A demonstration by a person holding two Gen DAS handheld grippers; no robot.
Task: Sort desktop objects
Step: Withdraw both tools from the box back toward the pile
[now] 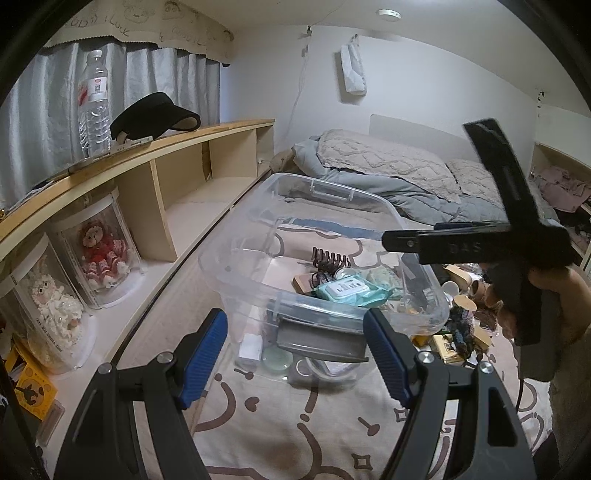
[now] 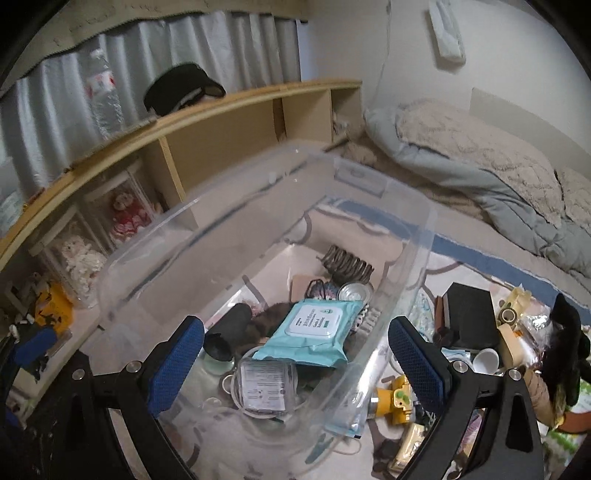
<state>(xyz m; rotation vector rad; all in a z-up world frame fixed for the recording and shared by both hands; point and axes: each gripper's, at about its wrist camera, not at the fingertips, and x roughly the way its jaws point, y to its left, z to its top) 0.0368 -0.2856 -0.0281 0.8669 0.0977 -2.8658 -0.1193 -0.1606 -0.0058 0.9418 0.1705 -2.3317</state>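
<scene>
Both grippers are open and hold nothing. The right gripper (image 2: pixel 295 354) hangs over the clear bin (image 2: pixel 417 236) (wipes pack (image 2: pixel 314 332) already inside). I'd reach slowly for 1 loose thing, like the yellow toy (image 2: pixel 393 400) just beside it. The left gripper (image 1: pixel 295 350) waits.

Raised letters "DAS" stand on the black body of the right claw device (image 1: pixel 465 248) seen from the left wrist view. The beige scalloped valance (image 1: pixel 110 27) above the grey curtain carries hand-drawn lettering that reads roughly "LUCK"; the remaining scrawl cannot be made out. The clear cylindrical doll case (image 1: pixel 44 295) on the lower shelf has a white edge strip with small print, too small to read for sure. The teal wet-wipe pack (image 2: pixel 314 332) inside the clear plastic bin bears printed lines on its white flap, illegible. The clear water bottle (image 1: pixel 94 99) wears a red-and-white label, unreadable.
</scene>
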